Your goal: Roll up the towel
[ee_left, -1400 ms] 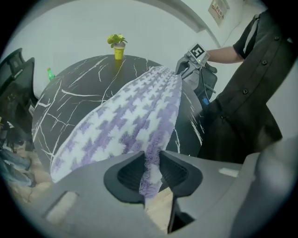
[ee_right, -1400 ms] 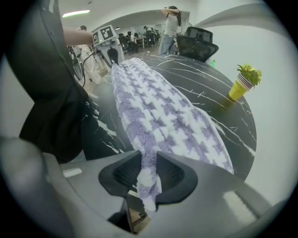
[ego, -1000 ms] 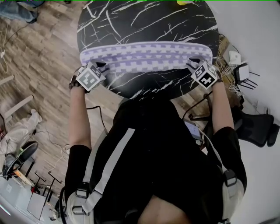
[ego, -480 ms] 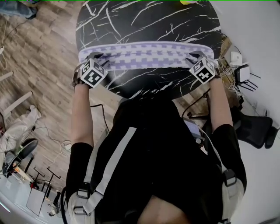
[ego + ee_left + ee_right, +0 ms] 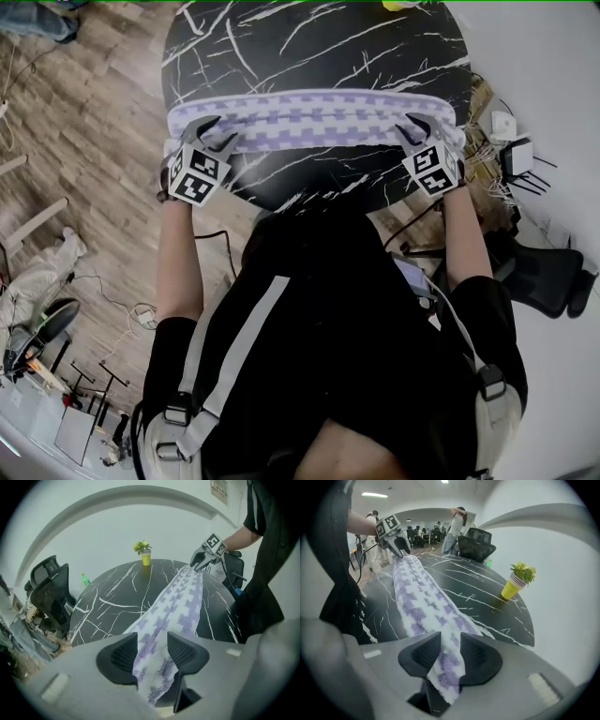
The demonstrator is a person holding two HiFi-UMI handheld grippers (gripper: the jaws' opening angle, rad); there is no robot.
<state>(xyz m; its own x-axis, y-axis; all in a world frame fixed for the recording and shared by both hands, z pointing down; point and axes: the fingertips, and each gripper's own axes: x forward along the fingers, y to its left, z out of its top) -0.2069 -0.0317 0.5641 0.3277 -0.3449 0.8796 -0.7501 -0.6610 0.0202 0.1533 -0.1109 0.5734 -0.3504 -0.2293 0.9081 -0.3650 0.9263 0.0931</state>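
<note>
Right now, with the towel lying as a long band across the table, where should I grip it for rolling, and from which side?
Probably at the two short ends of the towel, coming from the near edge of the table. It lies as a long band; both ends reach the rim, where jaws fit around them.

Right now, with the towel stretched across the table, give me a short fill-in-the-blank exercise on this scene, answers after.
The towel is checked in white and ____.
It lies across a black table whose top is ____ in shape.
The pot holding the plant is ____.
Between the fingers of the right gripper sits one end of the ____.
Missing words: purple; round; yellow; towel.
</note>
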